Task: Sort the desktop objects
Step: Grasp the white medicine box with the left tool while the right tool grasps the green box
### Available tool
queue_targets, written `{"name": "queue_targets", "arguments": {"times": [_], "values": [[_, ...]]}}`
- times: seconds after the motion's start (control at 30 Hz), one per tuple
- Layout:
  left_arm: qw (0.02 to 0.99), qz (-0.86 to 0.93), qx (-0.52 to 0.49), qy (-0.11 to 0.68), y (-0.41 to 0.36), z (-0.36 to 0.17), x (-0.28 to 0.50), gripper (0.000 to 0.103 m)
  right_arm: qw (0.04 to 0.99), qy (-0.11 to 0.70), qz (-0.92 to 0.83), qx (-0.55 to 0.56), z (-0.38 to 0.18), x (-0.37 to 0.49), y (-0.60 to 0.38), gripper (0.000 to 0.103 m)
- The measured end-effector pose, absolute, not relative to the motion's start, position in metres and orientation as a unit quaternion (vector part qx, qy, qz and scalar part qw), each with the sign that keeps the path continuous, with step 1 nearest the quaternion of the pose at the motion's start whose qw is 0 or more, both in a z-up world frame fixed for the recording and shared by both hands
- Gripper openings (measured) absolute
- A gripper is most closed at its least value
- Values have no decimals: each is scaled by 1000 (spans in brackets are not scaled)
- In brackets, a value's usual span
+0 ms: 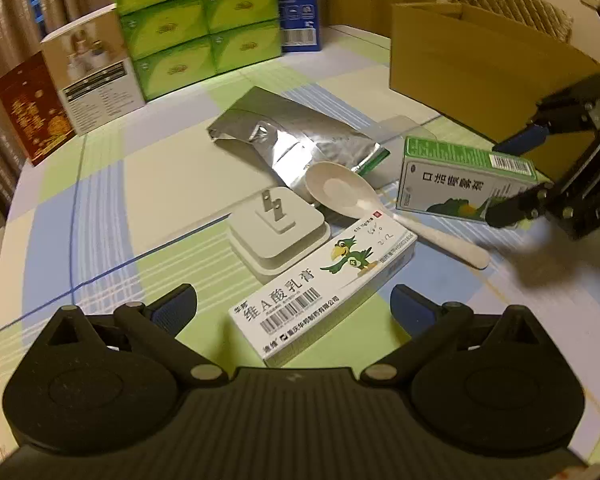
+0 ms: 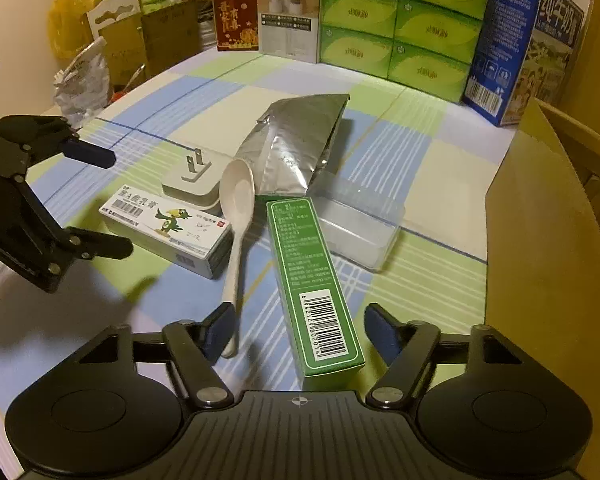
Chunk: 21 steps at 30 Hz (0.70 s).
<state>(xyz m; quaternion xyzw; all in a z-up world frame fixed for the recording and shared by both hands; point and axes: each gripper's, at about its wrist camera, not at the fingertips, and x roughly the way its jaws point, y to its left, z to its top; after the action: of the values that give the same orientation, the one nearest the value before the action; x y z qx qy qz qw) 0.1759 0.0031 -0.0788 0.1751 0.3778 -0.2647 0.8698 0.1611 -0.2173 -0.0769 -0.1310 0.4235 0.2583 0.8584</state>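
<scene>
Both sets of tongs are spread wide and holding nothing — left tongs straddle the white ointment box, right tongs straddle the green box. The spoon lies between the boxes on the checkered surface.

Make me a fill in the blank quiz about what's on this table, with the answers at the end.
1. The white spoon lies with its bowl against the silver ______ pouch.
2. The charger plug lies with its two prongs pointing ______.
3. The right gripper has its fingers on either side of the ______ medicine box.
4. The left gripper is ______, around the white ointment box.

Answers: foil; up; green; open
</scene>
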Motion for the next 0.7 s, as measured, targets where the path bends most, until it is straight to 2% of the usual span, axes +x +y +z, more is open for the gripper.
{"name": "queue_targets", "arguments": {"times": [0.17,0.27,0.4,0.47,0.53,0.63,0.7], "values": [[860,-294,187,373,-4,-89,184,100,856,431,258,-125,-78,163,-217,56],[853,-302,188,382,-7,-93,188,92,854,437,255,-121,-79,164,-217,48],[843,-305,191,400,-11,-97,188,76,851,450,250,-108,-81,167,-221,29],[839,-300,197,409,-12,-98,184,68,850,454,249,-99,-80,167,-223,28],[837,-296,184,421,-12,-96,180,53,850,455,248,-95,-79,165,-224,28],[833,-284,166,444,-13,-92,171,37,850,457,246,-88,-78,160,-227,28],[829,-280,150,459,-17,-89,164,33,851,457,246,-83,-75,155,-228,28]]}}
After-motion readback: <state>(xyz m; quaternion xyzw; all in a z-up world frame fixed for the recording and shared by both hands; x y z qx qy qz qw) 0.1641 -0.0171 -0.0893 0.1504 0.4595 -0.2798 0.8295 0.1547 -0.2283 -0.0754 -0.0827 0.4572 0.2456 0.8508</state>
